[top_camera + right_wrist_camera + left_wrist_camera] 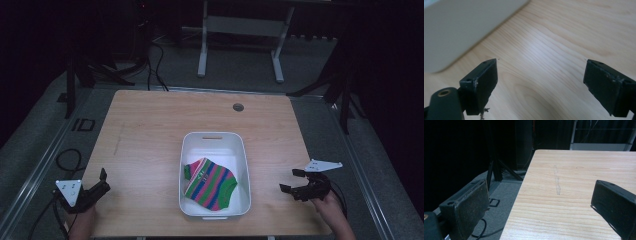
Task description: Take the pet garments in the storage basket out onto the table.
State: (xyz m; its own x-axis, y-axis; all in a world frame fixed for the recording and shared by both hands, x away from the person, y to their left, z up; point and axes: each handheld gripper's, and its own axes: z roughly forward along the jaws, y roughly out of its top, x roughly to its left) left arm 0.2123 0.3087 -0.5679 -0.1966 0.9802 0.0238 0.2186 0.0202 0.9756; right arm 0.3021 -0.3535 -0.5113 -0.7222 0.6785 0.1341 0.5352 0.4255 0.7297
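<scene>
A light wooden table with a fine, wavy grain and rounded corners sits on a grey carpeted floor in a dim room, its far edge carrying a small round grommet. A pale scuffed streak runs along the grain toward the table's left side, plain in the left gripper view. Behind the table stands a white metal frame on two legs, with black stands and loose black cables on the floor around it, the rest lost in darkness. Near the middle of the tabletop, a little toward the person, rests a white rectangular plastic bin with rounded corners, smooth walls and a slot handle in its far rim. Inside it lies a folded piece of soft knit cloth, striped in green, pink, blue and red, rumpled toward the bin's near end. The left gripper hovers over the near left corner of the table, well apart from the bin, its matt black, dusty jaws spread wide with nothing between them. The right gripper sits at the near right, near the bin's right wall, jaws likewise parted and empty over bare wood.
</scene>
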